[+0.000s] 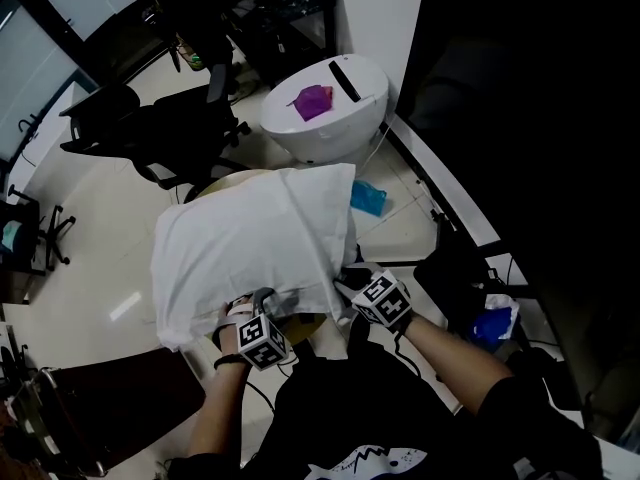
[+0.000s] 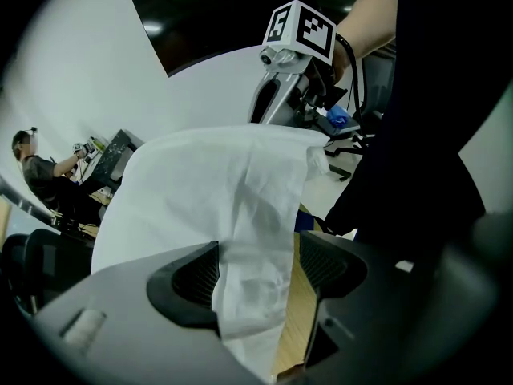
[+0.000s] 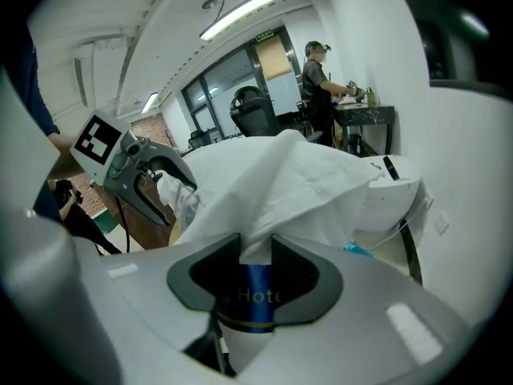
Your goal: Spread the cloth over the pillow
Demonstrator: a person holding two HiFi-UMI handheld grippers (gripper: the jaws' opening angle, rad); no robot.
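Note:
A white cloth [image 1: 250, 238] lies bulged over the pillow, which is hidden under it, on a small wooden table [image 1: 300, 325]. At the cloth's near edge my left gripper [image 1: 262, 306] is open. In the left gripper view the cloth [image 2: 248, 215] hangs between the wide jaws [image 2: 258, 271], and bare wood shows beside the right pad. My right gripper [image 1: 348, 286] is shut on the cloth's near right corner. In the right gripper view bunched cloth [image 3: 288, 183] and a blue label [image 3: 258, 289] fill the narrow gap [image 3: 256, 259]. Each gripper shows in the other's view [image 2: 268, 107] [image 3: 172, 184].
A white rounded unit [image 1: 350, 128] with a purple item [image 1: 313, 100] on top stands beyond the table. A black office chair [image 1: 170, 133] is at the far left. Blue items lie on the floor [image 1: 368, 198] [image 1: 493, 323]. A person [image 3: 321, 79] works at a far bench.

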